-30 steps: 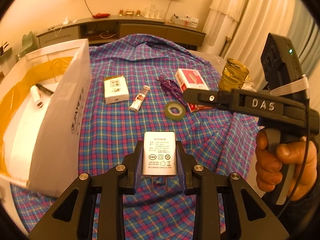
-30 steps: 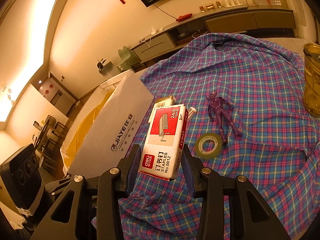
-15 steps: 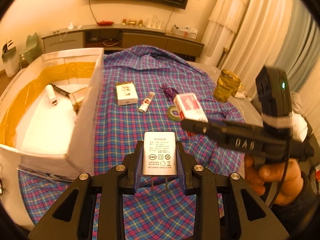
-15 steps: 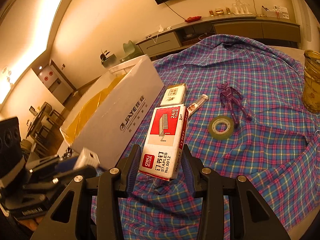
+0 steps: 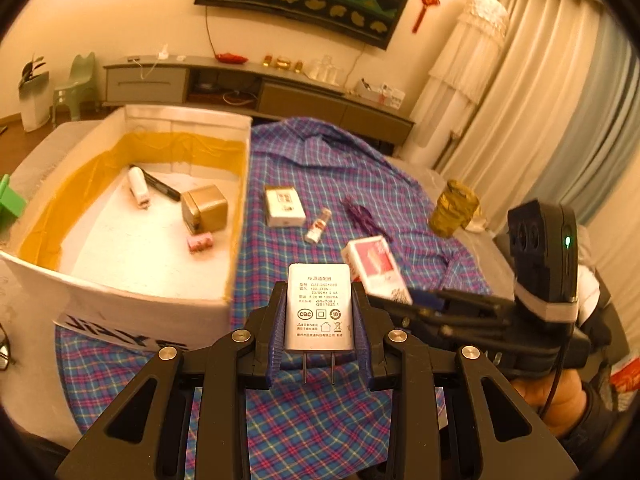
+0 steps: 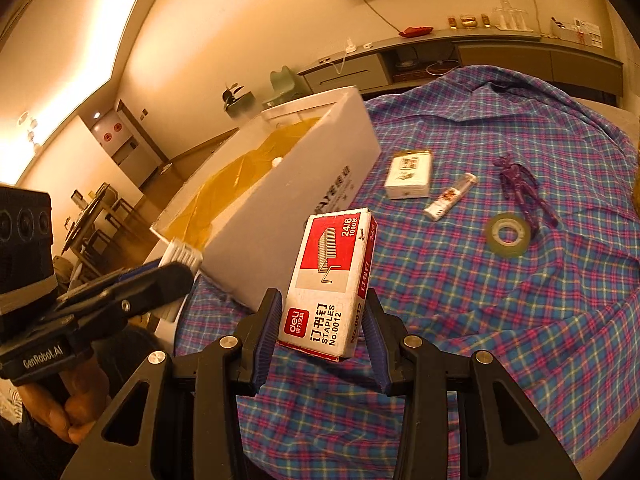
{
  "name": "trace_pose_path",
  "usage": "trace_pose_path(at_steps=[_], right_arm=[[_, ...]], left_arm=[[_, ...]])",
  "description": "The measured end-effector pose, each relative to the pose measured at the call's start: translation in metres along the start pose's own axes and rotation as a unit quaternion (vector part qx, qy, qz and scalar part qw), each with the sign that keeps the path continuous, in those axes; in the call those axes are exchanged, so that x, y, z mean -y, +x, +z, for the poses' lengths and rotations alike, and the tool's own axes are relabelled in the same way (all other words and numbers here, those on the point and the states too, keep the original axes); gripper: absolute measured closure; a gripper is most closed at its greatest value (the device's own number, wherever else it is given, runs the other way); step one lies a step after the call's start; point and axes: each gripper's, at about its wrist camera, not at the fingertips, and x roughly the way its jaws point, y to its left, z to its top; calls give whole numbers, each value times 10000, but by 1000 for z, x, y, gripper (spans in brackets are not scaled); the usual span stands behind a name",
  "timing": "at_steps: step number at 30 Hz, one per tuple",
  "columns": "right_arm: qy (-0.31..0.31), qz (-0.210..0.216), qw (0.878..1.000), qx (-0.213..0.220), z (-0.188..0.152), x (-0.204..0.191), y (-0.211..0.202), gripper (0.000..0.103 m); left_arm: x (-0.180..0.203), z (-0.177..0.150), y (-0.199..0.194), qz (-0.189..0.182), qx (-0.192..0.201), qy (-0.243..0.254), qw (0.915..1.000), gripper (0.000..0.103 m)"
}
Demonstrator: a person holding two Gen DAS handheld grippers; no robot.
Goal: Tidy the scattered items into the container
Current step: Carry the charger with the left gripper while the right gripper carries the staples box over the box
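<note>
Gripping a white power adapter (image 5: 319,308) with its prongs toward the camera, the left gripper (image 5: 320,320) hangs above the plaid cloth (image 5: 320,432) just beside the near right corner of the white box (image 5: 120,312). Its fingers (image 5: 276,332) press both sides of the adapter. The right gripper (image 6: 320,340) has its fingers (image 6: 267,336) clamped on a red and white staples box (image 6: 332,280), off the cloth, near the box's long wall. On the cloth lie a small carton (image 6: 409,174), a tube (image 6: 450,197), a purple figure (image 6: 520,188) and a tape roll (image 6: 509,235).
</note>
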Motion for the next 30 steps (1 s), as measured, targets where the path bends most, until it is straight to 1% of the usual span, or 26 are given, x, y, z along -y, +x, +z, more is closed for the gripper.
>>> trace_pose_path(at_steps=[6,14,19,30], right_arm=[[-275,106,9996,5,11,-27,2,61],[-522,144,9985,-80,19,-55,11,61],[-666,151,9976,-128,25,-72,18,61],[-994,39,9947,-251,42,-98,37,61]], left_arm=[[-17,9,-18,9,275,-143,9995,72],[-52,15,-34,45,509,-486,9975,72],[-74,18,-35,42,565,-718,9958,72],[-104,36,-33,96,700,-809,9942,72]])
